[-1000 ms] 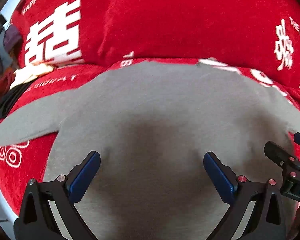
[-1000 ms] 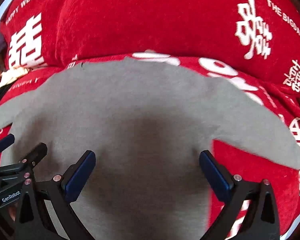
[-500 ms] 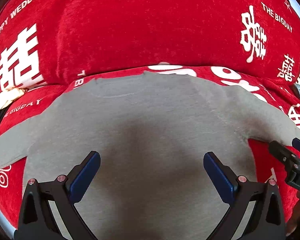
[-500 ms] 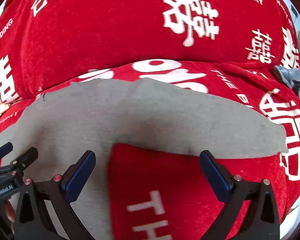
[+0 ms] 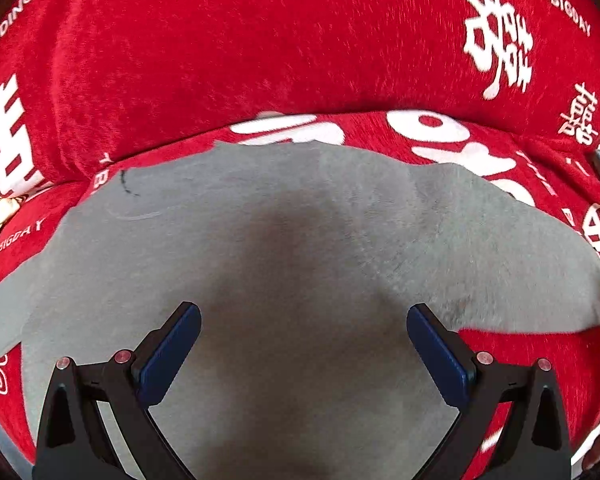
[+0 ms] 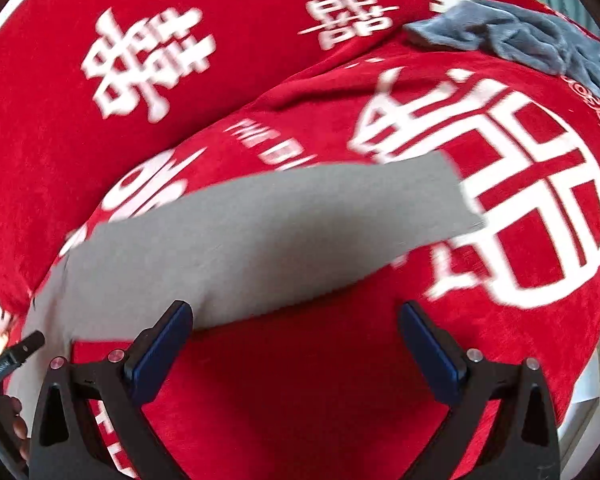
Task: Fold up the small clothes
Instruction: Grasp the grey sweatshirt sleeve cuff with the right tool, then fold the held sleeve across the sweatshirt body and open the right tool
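Left wrist: left claw spread above smooth grey shirt; right claw spread over plush red blanket.

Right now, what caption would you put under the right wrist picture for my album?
Open right tongs hover over the red printed blanket, near the flat grey shirt's sleeve.

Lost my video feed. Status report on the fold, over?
Left gripper open over grey shirt. Right gripper open, near the right sleeve. Shirt flat on red cover, unfolded. Blue-grey cloth lies well clear.
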`<action>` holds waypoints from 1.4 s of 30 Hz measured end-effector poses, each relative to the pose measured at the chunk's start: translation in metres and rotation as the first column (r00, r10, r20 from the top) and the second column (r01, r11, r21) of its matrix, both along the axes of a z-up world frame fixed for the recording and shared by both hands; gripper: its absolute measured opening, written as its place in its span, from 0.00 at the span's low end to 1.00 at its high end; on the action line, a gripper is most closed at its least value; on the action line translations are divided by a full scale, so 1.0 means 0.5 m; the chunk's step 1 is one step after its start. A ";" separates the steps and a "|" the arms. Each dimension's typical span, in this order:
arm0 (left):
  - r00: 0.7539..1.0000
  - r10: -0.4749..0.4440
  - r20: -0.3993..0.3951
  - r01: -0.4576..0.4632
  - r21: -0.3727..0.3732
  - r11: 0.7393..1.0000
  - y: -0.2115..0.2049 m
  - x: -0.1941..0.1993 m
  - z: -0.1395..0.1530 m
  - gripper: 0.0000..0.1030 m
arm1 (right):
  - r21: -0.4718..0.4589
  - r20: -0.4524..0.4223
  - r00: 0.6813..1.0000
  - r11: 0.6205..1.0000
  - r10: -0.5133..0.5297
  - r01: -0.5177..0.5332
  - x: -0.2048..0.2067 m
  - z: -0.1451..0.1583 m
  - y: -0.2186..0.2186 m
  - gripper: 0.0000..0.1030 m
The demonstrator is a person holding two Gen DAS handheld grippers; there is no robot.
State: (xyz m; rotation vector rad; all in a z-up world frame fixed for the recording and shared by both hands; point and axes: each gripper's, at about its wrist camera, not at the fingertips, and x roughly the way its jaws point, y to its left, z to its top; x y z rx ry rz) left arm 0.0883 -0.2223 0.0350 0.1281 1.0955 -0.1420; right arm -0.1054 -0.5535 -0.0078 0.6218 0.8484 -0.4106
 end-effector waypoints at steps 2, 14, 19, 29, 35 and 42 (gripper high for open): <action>1.000 0.007 -0.020 -0.007 0.001 1.000 -0.014 0.010 -0.012 1.00 | 0.022 0.028 0.999 1.000 -0.018 0.017 -0.003 -0.006 -0.026 0.98; 0.995 0.087 -0.052 -0.088 -0.011 0.996 -0.030 0.081 -0.029 1.00 | 0.017 0.139 0.989 0.999 -0.042 0.040 0.070 -0.009 -0.112 0.05; 0.989 0.123 -0.087 -0.122 0.012 0.992 -0.064 0.136 -0.046 1.00 | -0.067 0.192 0.980 0.996 -0.049 0.063 0.043 0.035 -0.091 0.05; 0.999 0.025 -0.049 -0.022 0.054 0.998 -0.132 0.077 -0.052 1.00 | -0.092 0.133 0.989 0.993 -0.066 0.079 0.028 0.020 -0.084 0.05; 0.995 0.060 -0.079 -0.066 -0.071 0.995 -0.022 0.040 -0.027 1.00 | -0.220 0.161 0.987 0.975 0.001 0.035 0.057 0.117 -0.023 0.05; 0.968 0.214 -0.129 -0.235 -0.176 0.956 0.188 0.017 -0.020 1.00 | -0.426 0.198 0.942 0.889 0.271 -0.166 0.166 0.311 0.259 0.05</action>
